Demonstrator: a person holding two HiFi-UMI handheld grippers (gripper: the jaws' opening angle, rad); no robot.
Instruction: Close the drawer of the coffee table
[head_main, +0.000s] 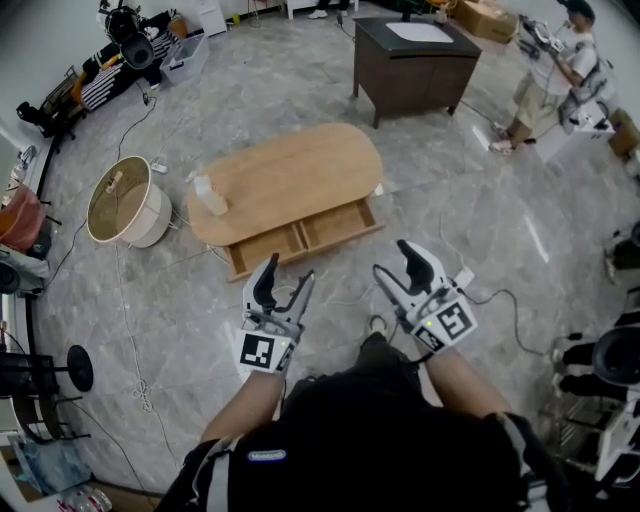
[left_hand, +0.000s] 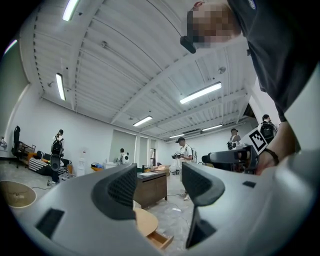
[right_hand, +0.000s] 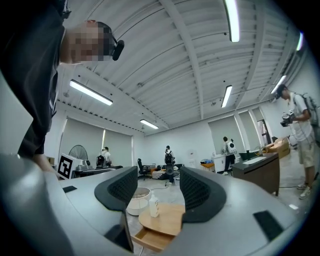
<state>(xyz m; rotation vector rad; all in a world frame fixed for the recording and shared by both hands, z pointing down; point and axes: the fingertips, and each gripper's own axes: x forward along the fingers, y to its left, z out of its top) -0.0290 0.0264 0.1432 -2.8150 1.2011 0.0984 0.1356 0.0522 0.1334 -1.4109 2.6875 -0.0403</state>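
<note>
Left gripper (head_main: 288, 272) and right gripper (head_main: 393, 260) are held up side by side in front of the person, above a pale marble floor (head_main: 470, 220). Both have their jaws apart with nothing between them. In each gripper view the dark ribbed pads (left_hand: 122, 187) frame only open room.

An oval wooden coffee table (head_main: 290, 170) stands on the floor beyond the grippers, well apart from both. Its drawer (head_main: 300, 238) is pulled out from the long edge nearest the person. The drawer is a shallow wooden tray that seems to be split into two compartments. In the head view it lies ahead of the gap between the two grippers, slightly nearer the left one. In both gripper views it shows low down between the jaws, far off and not touched.

A small pale bottle (head_main: 210, 195), possibly a pump dispenser, stands upright near the left end of the table top. A round, drum-like basket (head_main: 125, 202) sits on the floor just beyond that end. A dark cabinet (head_main: 412, 62) stands past the table's far edge, and a person (head_main: 555, 70) stands to its right
</note>
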